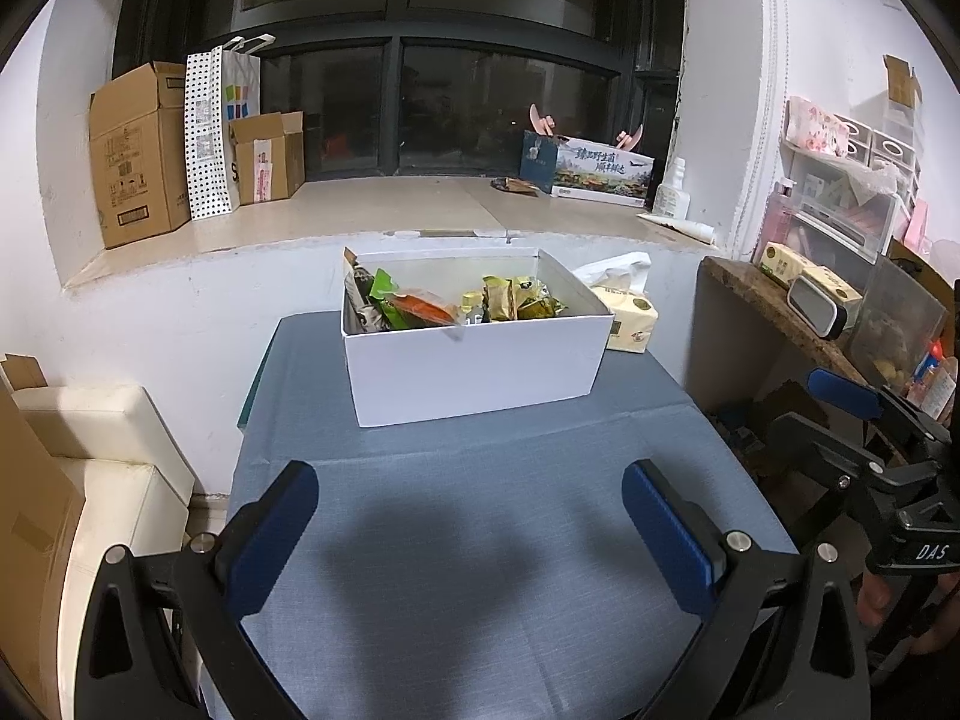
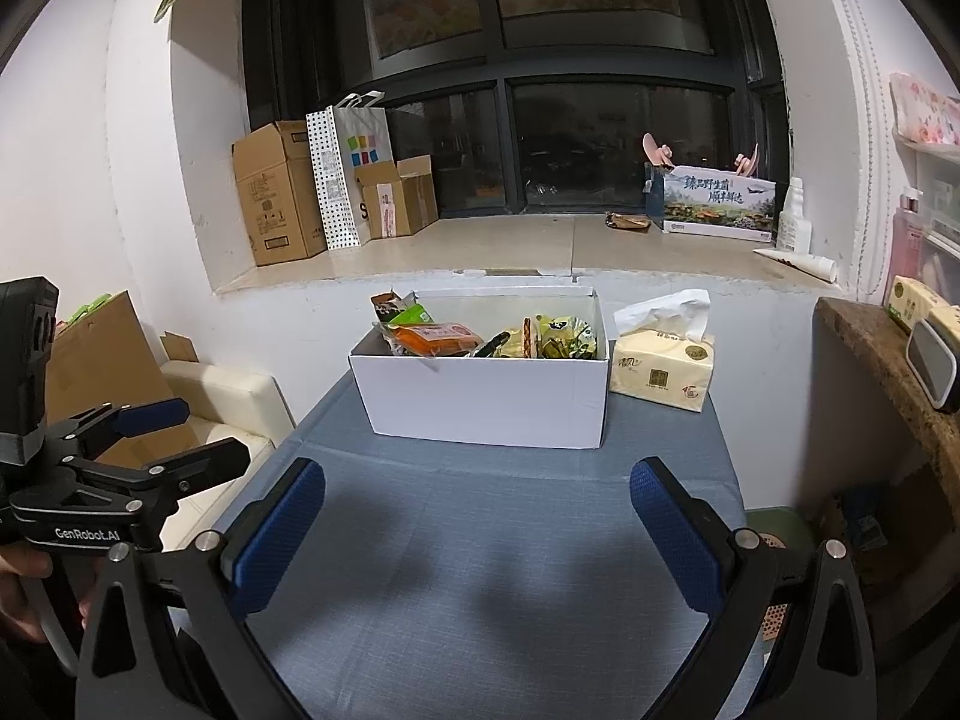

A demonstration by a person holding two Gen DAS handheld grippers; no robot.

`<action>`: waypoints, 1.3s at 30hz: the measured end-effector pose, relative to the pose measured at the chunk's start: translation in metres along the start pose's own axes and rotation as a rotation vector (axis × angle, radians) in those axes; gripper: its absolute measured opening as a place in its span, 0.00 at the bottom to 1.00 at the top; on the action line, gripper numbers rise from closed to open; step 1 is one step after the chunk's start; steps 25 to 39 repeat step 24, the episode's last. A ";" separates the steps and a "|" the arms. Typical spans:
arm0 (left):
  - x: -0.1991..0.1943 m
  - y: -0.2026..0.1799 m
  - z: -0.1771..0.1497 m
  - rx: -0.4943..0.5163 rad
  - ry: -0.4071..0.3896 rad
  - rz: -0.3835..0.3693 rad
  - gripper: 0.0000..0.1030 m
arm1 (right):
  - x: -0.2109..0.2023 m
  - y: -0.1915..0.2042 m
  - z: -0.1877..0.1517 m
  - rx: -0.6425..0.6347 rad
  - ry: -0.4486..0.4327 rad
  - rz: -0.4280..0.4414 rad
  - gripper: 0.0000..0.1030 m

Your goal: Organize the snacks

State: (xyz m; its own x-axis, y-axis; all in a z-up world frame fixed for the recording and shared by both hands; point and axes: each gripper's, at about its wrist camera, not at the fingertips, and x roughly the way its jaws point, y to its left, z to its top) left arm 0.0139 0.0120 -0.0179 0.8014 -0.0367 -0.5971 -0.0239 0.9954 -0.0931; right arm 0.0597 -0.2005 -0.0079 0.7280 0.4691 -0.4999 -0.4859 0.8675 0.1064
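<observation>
Both claws gape; white box [image 2: 486, 402] holds snack packets [image 2: 441, 339].

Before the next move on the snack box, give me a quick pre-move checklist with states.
1. Left claw open and holding nothing: ok.
2. Right claw open and holding nothing: ok.
3. White box upright on the blue tablecloth, top open: ok.
4. Snacks inside the box, including the orange packet and the yellow-green packets: ok; none lie loose on the cloth.
5. Cloth between both claws and the box free of obstacles: ok.
6. Tissue pack close beside the box on its right side; whether they touch: cannot tell.
</observation>
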 end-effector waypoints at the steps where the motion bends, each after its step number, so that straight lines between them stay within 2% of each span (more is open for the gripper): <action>1: -0.001 0.000 0.000 0.000 -0.001 -0.001 1.00 | 0.000 0.000 0.000 -0.001 0.000 0.000 1.00; 39: -0.006 -0.008 0.001 0.023 -0.019 -0.022 1.00 | 0.002 0.000 -0.002 -0.002 0.000 0.002 1.00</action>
